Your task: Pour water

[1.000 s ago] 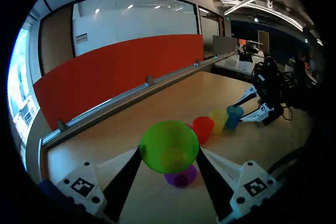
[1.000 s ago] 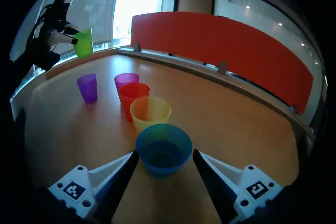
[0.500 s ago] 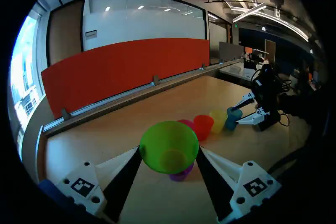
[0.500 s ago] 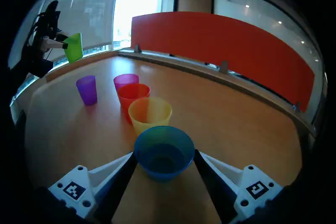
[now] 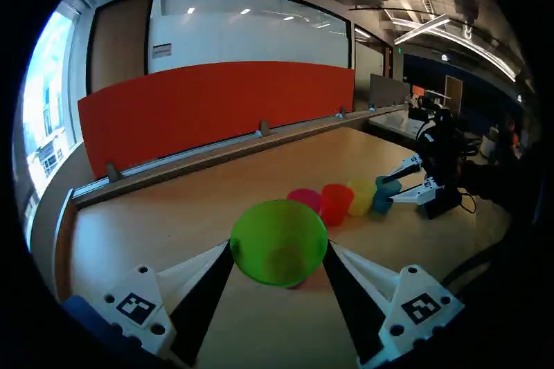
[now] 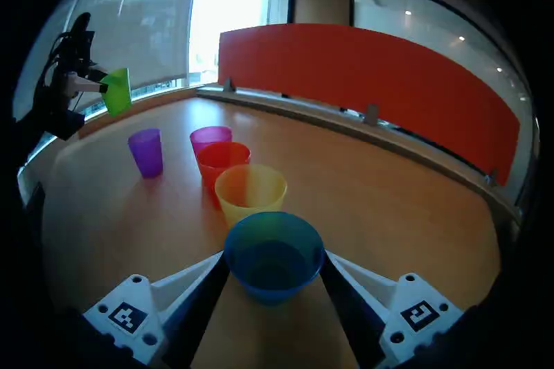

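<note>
Two cups are clamped: left gripper point(image 5: 277, 246) holds green cup point(image 5: 278, 237) aloft, right gripper point(image 6: 273, 258) blue cup point(image 6: 274, 248), probably for pouring.

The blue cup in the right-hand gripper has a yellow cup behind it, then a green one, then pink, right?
No: behind the blue cup comes the yellow cup, then a red cup, not green, then the pink cup, per the right gripper view.
</note>
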`<action>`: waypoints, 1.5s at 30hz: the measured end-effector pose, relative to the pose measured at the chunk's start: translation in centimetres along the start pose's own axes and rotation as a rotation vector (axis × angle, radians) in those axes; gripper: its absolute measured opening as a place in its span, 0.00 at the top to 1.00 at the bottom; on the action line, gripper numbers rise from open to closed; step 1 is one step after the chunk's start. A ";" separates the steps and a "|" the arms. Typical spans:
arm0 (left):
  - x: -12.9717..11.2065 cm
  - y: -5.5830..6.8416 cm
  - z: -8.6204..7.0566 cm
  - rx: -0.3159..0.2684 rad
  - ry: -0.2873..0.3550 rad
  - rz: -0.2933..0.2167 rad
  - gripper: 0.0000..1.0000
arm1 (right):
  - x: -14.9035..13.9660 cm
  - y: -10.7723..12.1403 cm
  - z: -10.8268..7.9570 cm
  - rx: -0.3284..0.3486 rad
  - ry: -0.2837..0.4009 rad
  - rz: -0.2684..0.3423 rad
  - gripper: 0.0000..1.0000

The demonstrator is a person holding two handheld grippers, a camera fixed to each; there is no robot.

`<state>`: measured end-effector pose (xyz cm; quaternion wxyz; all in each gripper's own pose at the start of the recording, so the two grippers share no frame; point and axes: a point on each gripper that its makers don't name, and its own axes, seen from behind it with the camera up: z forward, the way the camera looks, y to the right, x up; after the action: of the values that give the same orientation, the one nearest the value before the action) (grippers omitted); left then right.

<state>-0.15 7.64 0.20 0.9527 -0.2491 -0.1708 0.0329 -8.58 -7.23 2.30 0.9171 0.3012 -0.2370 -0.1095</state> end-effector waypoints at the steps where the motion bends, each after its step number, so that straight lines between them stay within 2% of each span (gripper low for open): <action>1: 0.0 0.1 -0.1 -0.001 0.002 -0.003 0.13 | 0.1 -0.1 0.0 0.000 0.005 -0.001 0.08; 9: 0.1 1.1 -0.3 -0.013 0.026 -0.013 0.13 | 2.5 -0.8 -0.8 -0.009 0.073 0.001 0.09; 17: 0.7 2.4 -0.7 -0.023 0.056 0.008 0.13 | 5.0 -1.9 -2.3 -0.023 0.148 0.002 0.09; 30: 2.8 6.0 -1.6 -0.062 0.169 0.036 0.12 | 7.9 -5.1 -4.8 -0.025 0.235 -0.005 0.09; 36: 4.0 7.8 -1.9 -0.093 0.235 0.012 0.12 | 8.6 -6.2 -5.5 -0.022 0.261 -0.005 0.09; 45: 4.3 9.3 -1.8 -0.119 0.284 -0.022 0.12 | 9.9 -7.8 -6.4 -0.016 0.292 -0.016 0.09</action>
<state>4.70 15.58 -4.52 0.9511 -0.3054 -0.0388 -0.0230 2.72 -13.62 -3.26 0.9432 0.3087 -0.0978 -0.0738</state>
